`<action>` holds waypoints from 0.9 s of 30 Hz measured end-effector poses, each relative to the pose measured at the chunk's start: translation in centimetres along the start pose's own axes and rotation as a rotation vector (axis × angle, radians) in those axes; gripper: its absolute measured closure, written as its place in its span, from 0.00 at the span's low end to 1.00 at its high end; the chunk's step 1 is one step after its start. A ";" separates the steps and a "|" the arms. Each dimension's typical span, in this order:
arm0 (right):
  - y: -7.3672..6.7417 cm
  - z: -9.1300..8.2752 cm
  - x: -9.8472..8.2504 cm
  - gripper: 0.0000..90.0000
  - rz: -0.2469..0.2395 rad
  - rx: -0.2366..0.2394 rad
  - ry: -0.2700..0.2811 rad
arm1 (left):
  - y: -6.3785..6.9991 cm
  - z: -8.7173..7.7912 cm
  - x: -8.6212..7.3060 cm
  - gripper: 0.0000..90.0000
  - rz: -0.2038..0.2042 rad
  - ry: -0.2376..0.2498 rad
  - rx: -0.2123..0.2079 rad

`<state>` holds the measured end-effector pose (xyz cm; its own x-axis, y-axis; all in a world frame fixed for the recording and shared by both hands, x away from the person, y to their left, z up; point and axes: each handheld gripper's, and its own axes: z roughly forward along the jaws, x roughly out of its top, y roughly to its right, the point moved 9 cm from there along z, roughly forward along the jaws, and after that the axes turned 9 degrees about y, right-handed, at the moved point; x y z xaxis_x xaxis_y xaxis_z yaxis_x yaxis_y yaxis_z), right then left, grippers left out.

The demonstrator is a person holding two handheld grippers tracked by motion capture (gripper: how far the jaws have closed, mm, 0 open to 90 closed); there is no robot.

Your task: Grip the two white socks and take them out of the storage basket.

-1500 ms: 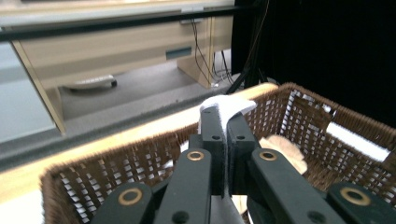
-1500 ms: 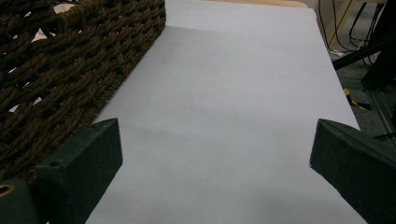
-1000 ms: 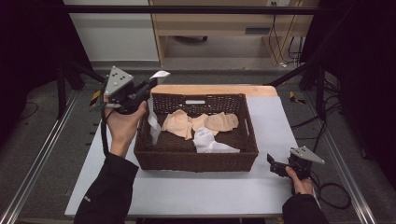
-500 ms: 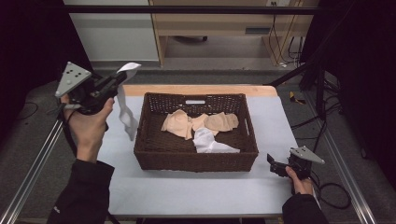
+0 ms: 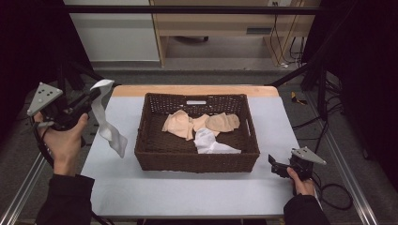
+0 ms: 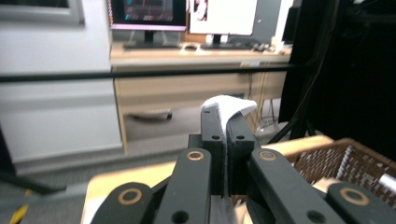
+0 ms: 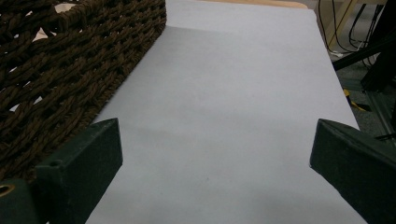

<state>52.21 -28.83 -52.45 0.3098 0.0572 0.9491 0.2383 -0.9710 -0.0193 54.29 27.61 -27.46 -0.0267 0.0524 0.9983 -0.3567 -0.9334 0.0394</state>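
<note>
High view: left gripper (image 5: 96,93) clamped tight on white cloth (image 5: 107,126) hanging left of basket (image 5: 155,154); right gripper (image 5: 272,164) wide open, w/ nothing in it, by basket's right corner.

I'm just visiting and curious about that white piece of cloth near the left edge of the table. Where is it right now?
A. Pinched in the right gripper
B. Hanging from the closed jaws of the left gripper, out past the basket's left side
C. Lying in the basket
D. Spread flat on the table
B: the white cloth dangles from the left gripper, whose jaws are shut on its top end, left of the basket.
</note>
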 end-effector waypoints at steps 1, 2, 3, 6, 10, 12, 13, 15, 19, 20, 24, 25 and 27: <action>0.0 0.0 0.0 0.03 0.000 0.000 -0.001 | -0.4 -0.1 -0.9 0.98 -0.010 -0.016 0.004; 0.0 0.0 0.0 0.03 0.000 0.000 0.000 | -0.7 -0.2 -1.8 0.98 -0.021 -0.025 0.009; 0.0 0.0 0.0 0.03 0.001 -0.001 0.000 | -1.0 -0.3 -2.8 0.98 -0.027 -0.041 0.011; 0.0 0.0 0.0 0.03 0.001 -0.001 0.000 | -1.4 -0.4 -4.7 0.98 -0.034 -0.069 0.012; 0.0 0.0 0.0 0.03 0.000 0.000 0.000 | -2.6 -0.8 -10.2 0.97 -0.049 -0.171 0.040; 0.0 0.0 0.0 0.03 0.000 0.001 -0.002 | -2.8 -1.0 -12.2 0.97 -0.039 -0.217 0.046; 0.0 0.0 0.0 0.03 0.000 0.002 -0.001 | -2.9 -1.0 -12.9 0.97 -0.033 -0.226 0.048; 0.0 0.0 0.0 0.03 0.000 0.001 -0.002 | -3.1 -1.3 -15.1 0.97 -0.018 -0.304 0.060; -0.1 0.0 0.0 0.03 -0.004 0.009 -0.004 | -3.7 -2.1 -18.6 0.97 -0.012 -0.402 0.088; -0.1 0.0 0.0 0.03 -0.004 0.009 -0.004 | -3.7 -2.1 -18.6 0.97 -0.012 -0.402 0.088; -0.1 0.0 0.0 0.03 -0.005 0.014 -0.004 | -3.9 -2.5 -21.0 0.94 -0.028 -0.478 0.087; -0.1 0.0 0.0 0.03 -0.005 0.012 -0.003 | -3.8 -2.4 -21.3 0.93 -0.026 -0.489 0.086; -0.1 0.0 0.0 0.03 -0.005 0.012 -0.003 | -3.7 -2.3 -21.8 0.83 -0.007 -0.499 0.090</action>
<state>52.21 -28.73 -52.47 0.3117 0.0625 0.9481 0.2506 -0.9679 -0.0186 54.04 30.76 -49.47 0.4326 -0.0968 0.8964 -0.2732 -0.9615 0.0280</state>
